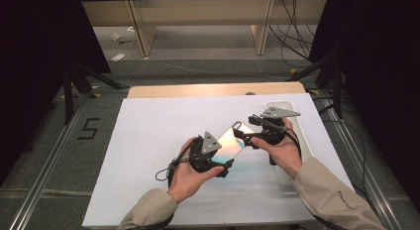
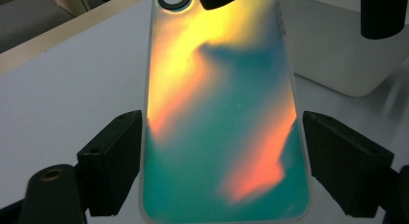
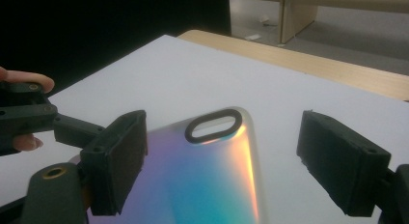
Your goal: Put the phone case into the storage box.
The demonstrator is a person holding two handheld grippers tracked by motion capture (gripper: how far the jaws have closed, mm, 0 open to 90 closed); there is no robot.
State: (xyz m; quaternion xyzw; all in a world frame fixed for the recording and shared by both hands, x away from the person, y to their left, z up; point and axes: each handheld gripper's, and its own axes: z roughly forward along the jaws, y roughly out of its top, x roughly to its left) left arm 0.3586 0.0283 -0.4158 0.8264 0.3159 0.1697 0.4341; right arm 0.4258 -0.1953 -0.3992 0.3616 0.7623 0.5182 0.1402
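Two grippers: left gripper [image 2: 219,166] jaws apparently clamp phone case [image 2: 222,113]; right gripper [image 3: 222,171] jaws wide; white tray [image 2: 337,55] beside.

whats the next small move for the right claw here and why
Probably close the right claw on the case: its camera-hole end lies between open jaws, with a gap at the right pad. The left claw already brackets the other end.

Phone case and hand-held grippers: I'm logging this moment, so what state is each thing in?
Phone case: back up, camera cutout away from the person, nothing in it.
Left hand-held gripper: jaws at the case's two long edges; grip cannot be told.
Right hand-held gripper: open, astride the cutout end.
White tray: on the table, contents hidden.
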